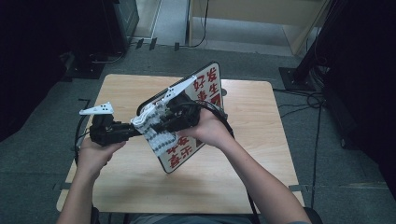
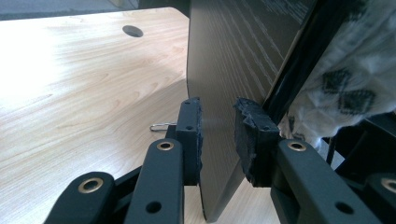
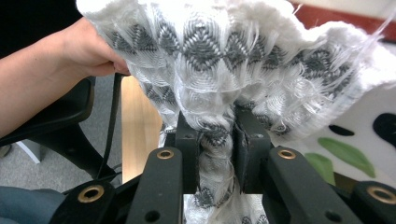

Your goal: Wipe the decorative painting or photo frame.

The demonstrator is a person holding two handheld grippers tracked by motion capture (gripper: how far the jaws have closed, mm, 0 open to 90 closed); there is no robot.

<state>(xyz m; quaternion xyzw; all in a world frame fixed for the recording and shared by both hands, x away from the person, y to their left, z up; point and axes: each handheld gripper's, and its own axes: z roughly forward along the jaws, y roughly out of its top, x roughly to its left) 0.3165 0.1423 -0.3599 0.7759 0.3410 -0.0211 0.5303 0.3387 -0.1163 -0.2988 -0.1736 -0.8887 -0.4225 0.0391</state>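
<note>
A sign board (image 1: 208,80) with red characters stands tilted above the wooden table (image 1: 261,140). My left gripper (image 1: 139,129) is shut on the board's left edge; in the left gripper view both pads of the left gripper (image 2: 218,135) clamp the grey wood-grain back of the board (image 2: 233,56). A white cloth (image 1: 153,125) with a grey diamond pattern lies against the board's face. My right gripper (image 1: 163,122) is shut on this cloth, and in the right gripper view the cloth (image 3: 219,46) is bunched between the jaws of the right gripper (image 3: 217,135). The cloth (image 2: 345,79) also hangs past the board's far side.
A small metal clip (image 2: 161,126) lies on the table near the board's foot, and a round hole (image 2: 132,31) sits farther back. Cables (image 1: 303,100) trail over the carpet on the right. Dark stands (image 1: 299,70) and furniture ring the table.
</note>
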